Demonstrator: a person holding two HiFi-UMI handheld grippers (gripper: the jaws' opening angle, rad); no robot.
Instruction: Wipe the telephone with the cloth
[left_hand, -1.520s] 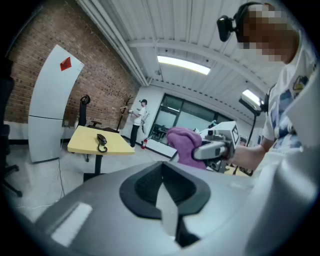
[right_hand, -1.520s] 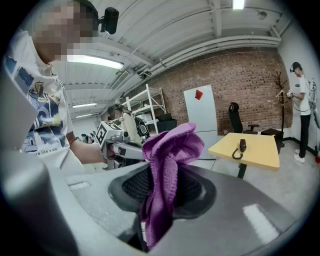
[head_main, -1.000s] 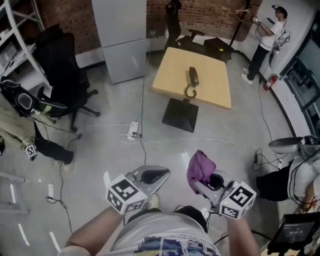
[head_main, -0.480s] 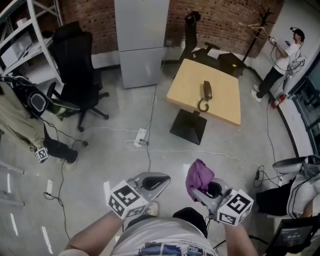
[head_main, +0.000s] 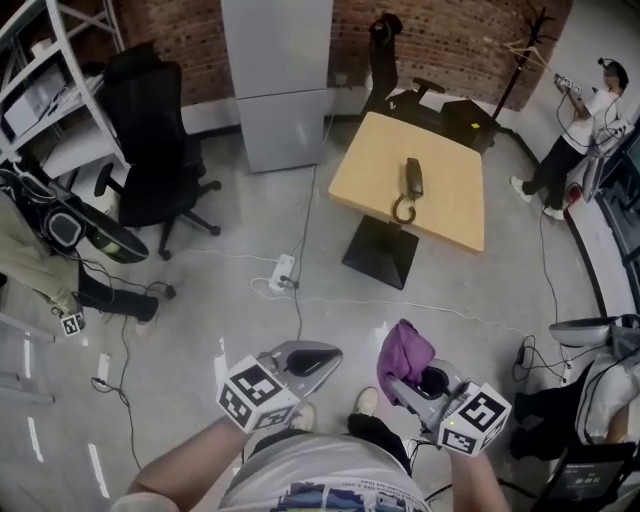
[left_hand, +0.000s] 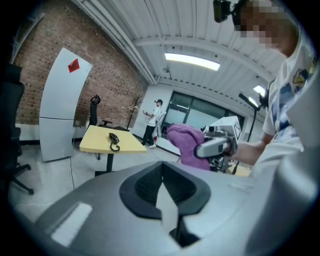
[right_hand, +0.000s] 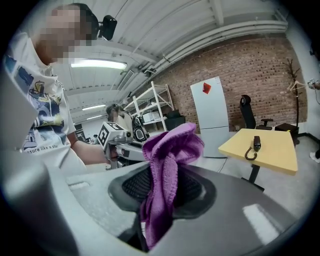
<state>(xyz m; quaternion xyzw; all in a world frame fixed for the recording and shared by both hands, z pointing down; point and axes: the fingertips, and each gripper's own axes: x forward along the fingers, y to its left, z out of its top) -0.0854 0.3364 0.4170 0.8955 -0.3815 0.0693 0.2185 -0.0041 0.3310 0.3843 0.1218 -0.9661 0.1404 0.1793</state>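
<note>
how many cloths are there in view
1: a purple fabric cloth, clamped in the jaws of the right gripper, low in the head view. Others could be hidden.

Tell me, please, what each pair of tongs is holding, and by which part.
The right tongs pinch the purple cloth by a bunched fold, its bulk sticking out past the tips. The left tongs are shut on nothing.

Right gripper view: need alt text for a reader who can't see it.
The right gripper is closed on a purple cloth, which bunches up above its jaws. Beyond it, to the right, a dark telephone lies on a yellow table in front of a brick wall; the cloth is nowhere near it.
</note>
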